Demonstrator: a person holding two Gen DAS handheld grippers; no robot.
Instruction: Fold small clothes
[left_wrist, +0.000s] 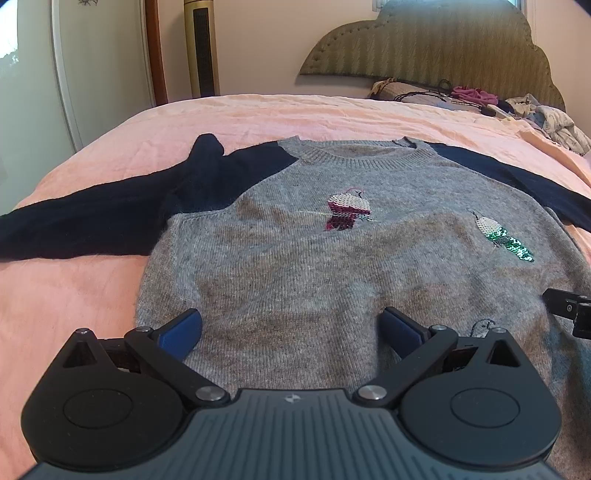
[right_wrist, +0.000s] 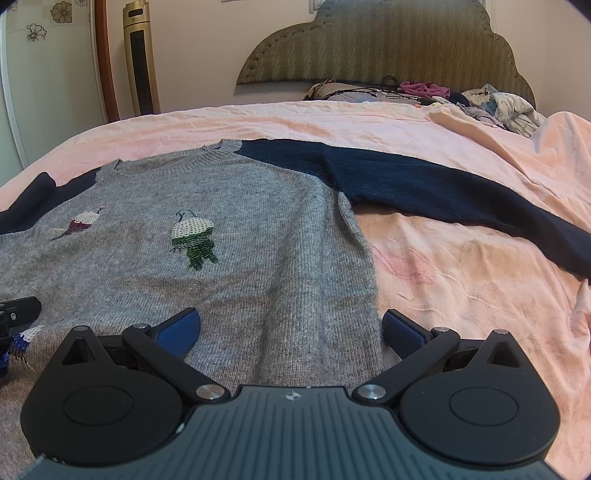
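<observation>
While both grippers (left_wrist: 291, 325) (right_wrist: 291, 325) gape wide, flat grey knit sweater (left_wrist: 295, 266), pink bedspread (left_wrist: 74, 295).

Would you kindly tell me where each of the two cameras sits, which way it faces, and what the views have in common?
Left wrist view: sits on the left claw, low over the sweater's hem, facing the headboard; its own open blue fingers show, and the right claw's tip at the right edge.
Right wrist view: sits on the right claw, over the sweater's right edge and the pink bedspread, facing the same way; open fingers show.
Shared: sweater, green sequin bird, headboard.
</observation>
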